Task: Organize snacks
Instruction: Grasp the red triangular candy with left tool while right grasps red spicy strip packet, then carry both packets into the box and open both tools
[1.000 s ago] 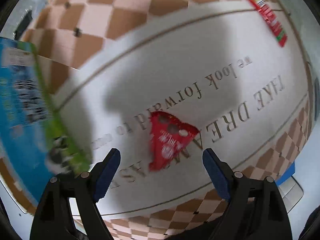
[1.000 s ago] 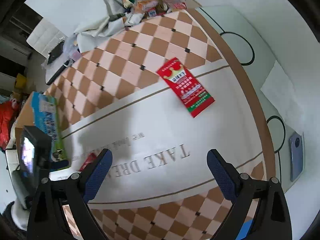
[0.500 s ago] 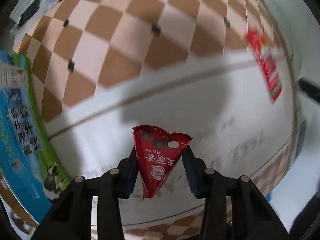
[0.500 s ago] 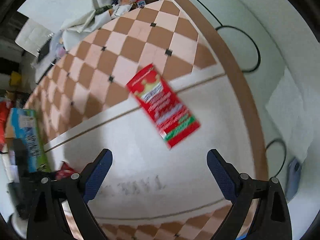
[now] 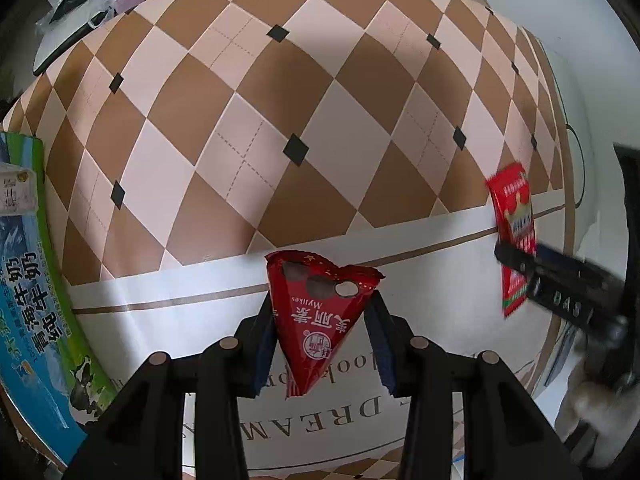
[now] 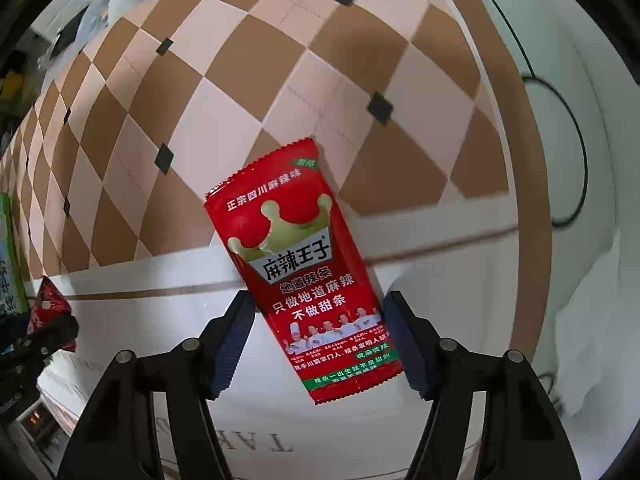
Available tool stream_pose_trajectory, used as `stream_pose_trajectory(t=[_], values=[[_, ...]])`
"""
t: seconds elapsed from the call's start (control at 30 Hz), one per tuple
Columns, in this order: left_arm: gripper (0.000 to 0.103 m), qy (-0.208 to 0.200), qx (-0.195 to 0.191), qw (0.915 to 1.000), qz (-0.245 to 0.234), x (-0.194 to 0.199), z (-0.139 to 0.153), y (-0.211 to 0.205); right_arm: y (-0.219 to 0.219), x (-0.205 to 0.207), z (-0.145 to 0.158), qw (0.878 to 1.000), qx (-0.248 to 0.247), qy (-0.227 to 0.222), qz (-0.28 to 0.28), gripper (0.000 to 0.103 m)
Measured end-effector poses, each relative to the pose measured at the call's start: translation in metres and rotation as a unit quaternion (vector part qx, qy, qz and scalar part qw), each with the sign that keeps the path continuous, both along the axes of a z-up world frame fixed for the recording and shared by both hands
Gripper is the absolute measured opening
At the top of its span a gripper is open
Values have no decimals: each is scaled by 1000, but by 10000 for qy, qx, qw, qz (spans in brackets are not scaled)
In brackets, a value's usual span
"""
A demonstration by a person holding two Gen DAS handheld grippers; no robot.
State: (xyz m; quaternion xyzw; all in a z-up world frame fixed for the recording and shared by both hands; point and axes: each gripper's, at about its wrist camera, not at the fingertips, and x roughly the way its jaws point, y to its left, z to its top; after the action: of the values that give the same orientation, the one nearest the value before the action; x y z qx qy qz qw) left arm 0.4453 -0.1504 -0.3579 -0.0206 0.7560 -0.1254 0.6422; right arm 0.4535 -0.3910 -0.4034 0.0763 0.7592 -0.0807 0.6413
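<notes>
While the left wrist view shows two red packets, the left gripper (image 5: 320, 344) pinches one triangular snack packet (image 5: 320, 320) above the checkered mat (image 5: 248, 128), pointing steeply down. Right view: one long red snack pouch (image 6: 308, 272) lies flat between the right gripper (image 6: 320, 344), whose closing jaws stand just clear of it.

A lived-in home: checkered tablecloth (image 5: 280, 92), cluttered bags (image 5: 92, 4) beyond.
</notes>
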Motion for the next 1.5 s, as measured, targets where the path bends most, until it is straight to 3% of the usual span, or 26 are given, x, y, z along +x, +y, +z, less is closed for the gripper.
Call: stream_pose_trajectory(t=[0.1,0.2,0.37,0.57,0.8,0.9,0.97,1.0,1.27,1.5], values=[[39,41,24,10000,14,-10,-7,0,3,-9,-2,9991,152,136,-374,66],[39,20,124,9999,-50,-13,-11,-4,4,-10,-5,9968,364,250,-659,74],[40,146,124,9998,-110,-16,-26,-15,15,1,-11,9976,317,414,-459,88],[42,229,86,9996,-164,-11,-36,-17,31,15,-16,9980,144,570,-215,89],[42,270,82,9993,-242,-10,-39,-21,37,11,-9,9993,-34,336,-155,88],[42,230,105,9992,-305,-13,-40,-22,39,0,-2,9995,-59,231,-190,81],[41,183,127,9992,-327,-17,-40,-23,46,-1,5,9997,-85,128,-177,61],[39,150,151,9992,-333,-17,-40,-25,51,-4,8,9997,-100,103,-174,56],[38,-1,91,9997,-229,-35,-19,-26,56,-18,22,9994,-25,6,-338,48],[38,-335,-283,9990,27,-45,30,-12,71,-48,61,9979,418,-296,-405,47]])
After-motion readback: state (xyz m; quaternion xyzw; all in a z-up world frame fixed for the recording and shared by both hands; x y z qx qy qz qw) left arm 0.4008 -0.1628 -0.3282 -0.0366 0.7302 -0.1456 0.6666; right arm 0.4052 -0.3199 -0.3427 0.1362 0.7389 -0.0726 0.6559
